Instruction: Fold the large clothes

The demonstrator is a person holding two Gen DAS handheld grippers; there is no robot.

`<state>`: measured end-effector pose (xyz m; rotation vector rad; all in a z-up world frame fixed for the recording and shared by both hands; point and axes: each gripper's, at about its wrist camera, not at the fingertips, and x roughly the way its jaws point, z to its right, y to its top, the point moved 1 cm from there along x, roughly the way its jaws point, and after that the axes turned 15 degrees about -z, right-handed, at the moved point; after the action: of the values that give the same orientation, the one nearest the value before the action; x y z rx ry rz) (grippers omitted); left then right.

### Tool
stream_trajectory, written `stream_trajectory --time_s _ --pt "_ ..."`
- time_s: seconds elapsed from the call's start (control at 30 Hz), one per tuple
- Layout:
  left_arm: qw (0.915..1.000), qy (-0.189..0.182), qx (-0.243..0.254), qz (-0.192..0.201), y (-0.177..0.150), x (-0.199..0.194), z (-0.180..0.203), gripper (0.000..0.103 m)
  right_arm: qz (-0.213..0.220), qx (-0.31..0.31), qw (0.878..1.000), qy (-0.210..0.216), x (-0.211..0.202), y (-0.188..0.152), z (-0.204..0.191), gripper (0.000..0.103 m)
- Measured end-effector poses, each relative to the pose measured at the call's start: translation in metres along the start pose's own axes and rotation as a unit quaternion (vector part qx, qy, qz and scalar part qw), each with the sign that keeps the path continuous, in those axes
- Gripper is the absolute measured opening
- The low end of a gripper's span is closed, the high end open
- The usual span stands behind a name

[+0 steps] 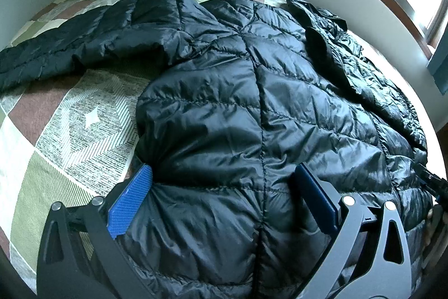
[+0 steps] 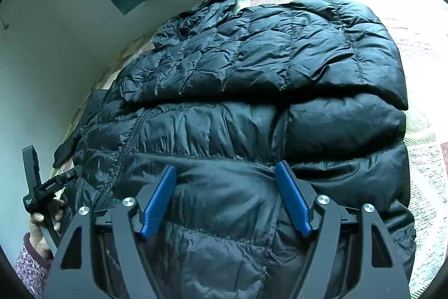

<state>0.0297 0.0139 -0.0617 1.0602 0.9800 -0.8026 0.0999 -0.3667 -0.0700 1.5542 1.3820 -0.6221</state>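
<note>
Your left tongs (image 1: 221,187) and right tongs (image 2: 225,187) both stand wide open, gripping nothing, pads pressed against the black puffer jacket (image 1: 252,91) spread on the patterned bedspread (image 1: 70,131).

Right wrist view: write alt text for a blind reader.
A black puffer jacket lies partly folded on a patterned bedspread, and the open right gripper straddles its near edge. At the far left, a hand holds the other gripper.

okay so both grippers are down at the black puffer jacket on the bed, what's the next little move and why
Probably close both grippers on the fabric. The left gripper and right gripper stand open with the black puffer jacket bulging between their pads, so neither seems to hold it yet; a grip must come before folding.
</note>
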Motion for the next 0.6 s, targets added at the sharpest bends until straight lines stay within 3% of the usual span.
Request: stream_trajectory --time_s 0.27,0.43,0.6 --pt "0.9992 -0.027 -0.009 0.03 -0.006 -0.025 -0.025 0.101 -0.001 -0.011 1.0 -0.012 0.004 0.0 -0.006 0.08" --pt "0.9965 -0.019 -0.063 0.051 -0.001 -0.04 -0.08 0.101 -0.001 -0.01 1.0 -0.011 0.004 0.0 -0.007 0.081" --pt "0.988 -0.019 -0.141 0.061 0.0 -0.048 -0.15 0.101 -0.001 -0.011 1.0 -0.011 0.004 0.001 -0.006 0.081"
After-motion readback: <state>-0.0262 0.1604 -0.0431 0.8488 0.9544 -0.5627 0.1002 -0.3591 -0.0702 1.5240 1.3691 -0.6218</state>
